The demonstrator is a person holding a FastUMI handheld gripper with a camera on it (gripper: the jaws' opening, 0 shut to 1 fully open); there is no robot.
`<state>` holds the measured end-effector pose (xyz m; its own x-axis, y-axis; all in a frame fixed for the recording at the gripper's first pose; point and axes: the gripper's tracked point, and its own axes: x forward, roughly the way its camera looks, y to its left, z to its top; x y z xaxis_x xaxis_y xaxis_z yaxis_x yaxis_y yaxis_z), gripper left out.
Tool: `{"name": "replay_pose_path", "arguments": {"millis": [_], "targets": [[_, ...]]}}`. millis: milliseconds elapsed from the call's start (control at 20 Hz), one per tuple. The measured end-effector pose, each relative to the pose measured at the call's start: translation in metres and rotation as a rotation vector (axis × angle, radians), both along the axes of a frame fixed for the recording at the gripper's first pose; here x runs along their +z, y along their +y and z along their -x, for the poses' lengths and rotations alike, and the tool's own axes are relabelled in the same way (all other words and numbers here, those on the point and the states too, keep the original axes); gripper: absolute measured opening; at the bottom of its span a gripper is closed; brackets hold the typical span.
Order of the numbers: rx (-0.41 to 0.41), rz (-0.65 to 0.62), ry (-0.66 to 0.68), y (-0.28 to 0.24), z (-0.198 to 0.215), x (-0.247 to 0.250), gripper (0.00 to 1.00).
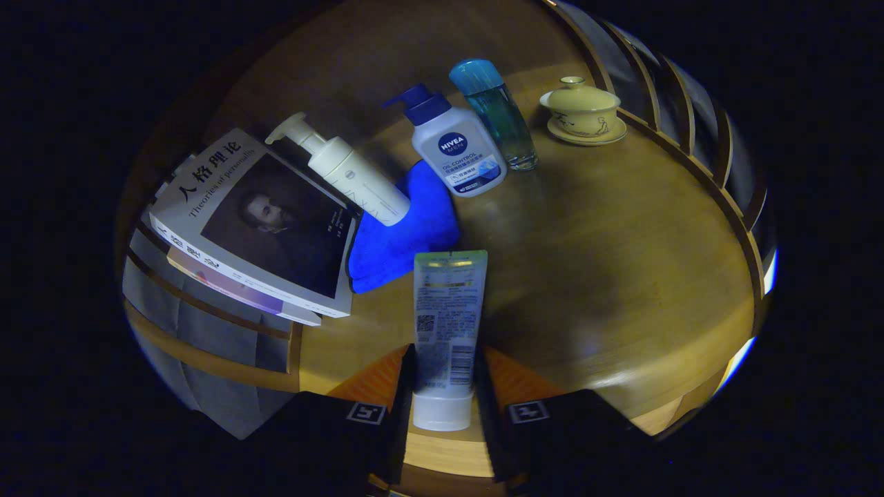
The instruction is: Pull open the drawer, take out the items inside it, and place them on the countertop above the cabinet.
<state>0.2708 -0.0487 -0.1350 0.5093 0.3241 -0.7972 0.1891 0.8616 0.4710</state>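
Gripper view shows the gripper (443,386) clamped on the tube (447,324) near its cap, its long axis running straight ahead over the countertop (608,276) toward the blue cloth (404,235).

On the countertop (621,262), a squeeze tube (447,324) lies clamped between the gripper's (445,386) fingers, cap toward them. Beyond it lies a folded cloth (404,238), with a pump bottle (345,169) leaning across it. Stacked books (262,228) sit at the left edge. A pump dispenser (452,148) and a capped bottle (501,114) stand behind, and a lidded teacup on a saucer (583,110) stands near the far right edge.
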Motion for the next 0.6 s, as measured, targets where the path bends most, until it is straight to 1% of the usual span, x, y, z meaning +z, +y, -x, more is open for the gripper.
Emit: {"name": "replay_pose_path", "arguments": {"millis": [200,300,400,600], "targets": [[0.006,-0.009,-0.058,0.010,0.001,0.012,0.76],[0.020,0.039,-0.106,0.010,0.008,0.021,0.99],[0.051,0.106,-0.165,0.012,0.021,0.029,0.98],[0.060,0.175,-0.341,0.027,0.044,0.063,0.98]]}}
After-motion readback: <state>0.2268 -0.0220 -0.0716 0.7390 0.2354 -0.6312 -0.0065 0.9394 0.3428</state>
